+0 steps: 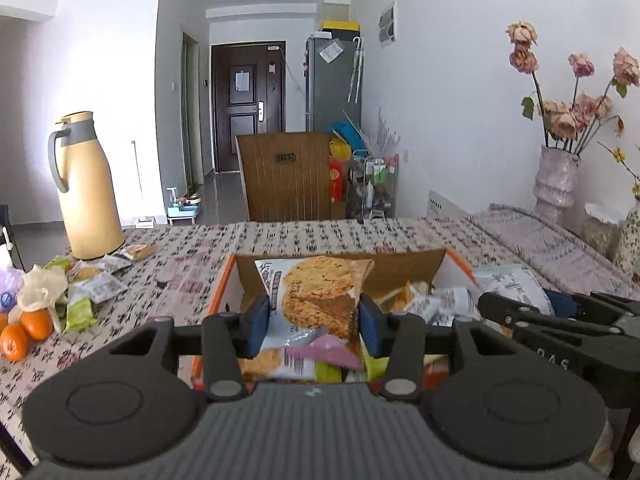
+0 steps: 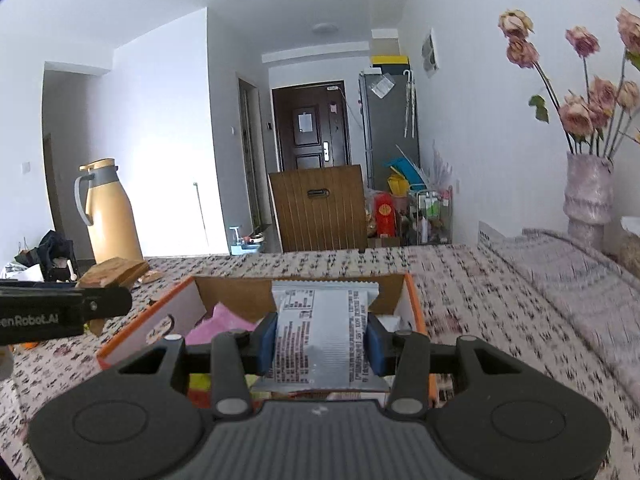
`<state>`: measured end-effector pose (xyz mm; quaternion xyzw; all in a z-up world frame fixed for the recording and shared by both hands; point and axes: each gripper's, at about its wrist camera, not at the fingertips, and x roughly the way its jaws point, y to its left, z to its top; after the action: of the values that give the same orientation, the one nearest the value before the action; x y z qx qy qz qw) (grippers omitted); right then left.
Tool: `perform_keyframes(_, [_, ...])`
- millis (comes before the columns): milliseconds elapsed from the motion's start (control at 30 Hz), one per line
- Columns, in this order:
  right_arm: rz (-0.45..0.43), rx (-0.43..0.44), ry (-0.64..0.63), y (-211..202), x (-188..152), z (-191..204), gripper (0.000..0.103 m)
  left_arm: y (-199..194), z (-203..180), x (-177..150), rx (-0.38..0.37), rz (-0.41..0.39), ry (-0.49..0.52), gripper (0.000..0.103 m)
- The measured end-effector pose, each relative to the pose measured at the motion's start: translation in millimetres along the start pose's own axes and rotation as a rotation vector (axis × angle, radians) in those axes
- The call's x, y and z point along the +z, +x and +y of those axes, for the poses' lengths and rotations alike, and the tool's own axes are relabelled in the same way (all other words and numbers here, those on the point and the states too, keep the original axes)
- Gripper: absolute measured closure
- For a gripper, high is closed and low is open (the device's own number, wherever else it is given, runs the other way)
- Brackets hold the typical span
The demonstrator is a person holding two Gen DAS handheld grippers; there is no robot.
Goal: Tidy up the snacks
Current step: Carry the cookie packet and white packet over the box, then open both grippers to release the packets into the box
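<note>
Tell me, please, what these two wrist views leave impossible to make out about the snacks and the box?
- Box floor and near wall: hidden in both views by the gripper bodies.
- Cookie packet in the left gripper: lower end covered by other wrappers.
- White packet in the right gripper: back side only, print too small to read.
- Loose snacks by the thermos: blurred.

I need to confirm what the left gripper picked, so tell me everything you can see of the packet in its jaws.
The cookie packet is a glossy white plastic wrapper printed with large golden-brown oat cookies and some text. It stands upright and sealed, pinched at its sides between the blue pads of the left gripper, above the open orange-edged cardboard box of other snacks. A pink wrapper shows just below it.
</note>
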<state>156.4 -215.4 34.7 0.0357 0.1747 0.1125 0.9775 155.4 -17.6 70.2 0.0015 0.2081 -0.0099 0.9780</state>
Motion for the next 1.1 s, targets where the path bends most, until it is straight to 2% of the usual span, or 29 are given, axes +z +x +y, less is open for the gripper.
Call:
perform_keyframes(400, [-0.009, -0.016, -0.001, 58.4, 29.7, -5.7, 0.06, 63.4, 1.7, 24.2, 0.051, 0.023, -0.014, 0.056])
perform_keyframes(600, [0.005, -0.035, 0.006, 88.0, 22.6, -7.3, 0.06, 95.8, 8.1, 22.4, 0.075, 0.046, -0.031, 0.056])
perform_keyframes(767, [0.034, -0.041, 0.02, 102.0, 5.5, -13.6, 0.06, 116.0, 8.5, 8.1, 0.068, 0.077, -0.032, 0.056])
perform_keyframes(900, [0.063, -0.033, 0.01, 108.6, -1.3, -11.6, 0.058, 124.9, 12.9, -1.1, 0.049, 0.11, -0.045, 0.047])
perform_keyframes(933, [0.071, -0.04, 0.015, 109.7, -2.4, -12.8, 0.055, 124.3, 14.7, -1.5, 0.044, 0.108, -0.051, 0.043])
perform_keyframes(967, [0.076, -0.045, 0.018, 110.5, -2.5, -14.3, 0.049, 122.2, 16.3, -1.3, 0.044, 0.099, -0.058, 0.033])
perform_keyframes(1000, [0.078, -0.052, 0.025, 109.9, -3.0, -15.6, 0.033, 119.4, 17.8, -0.8, 0.051, 0.086, -0.065, 0.017])
perform_keyframes(1033, [0.074, -0.058, 0.032, 108.8, -2.2, -17.7, 0.016, 116.0, 18.8, -0.2, 0.062, 0.07, -0.072, 0.01])
perform_keyframes(1067, [0.065, -0.067, 0.035, 106.9, -2.4, -18.6, 0.011, 112.2, 20.0, 0.3, 0.074, 0.054, -0.079, 0.0])
perform_keyframes(1100, [0.059, -0.071, 0.038, 103.5, -2.4, -19.6, 0.006, 108.8, 20.6, 1.0, 0.085, 0.043, -0.083, 0.0])
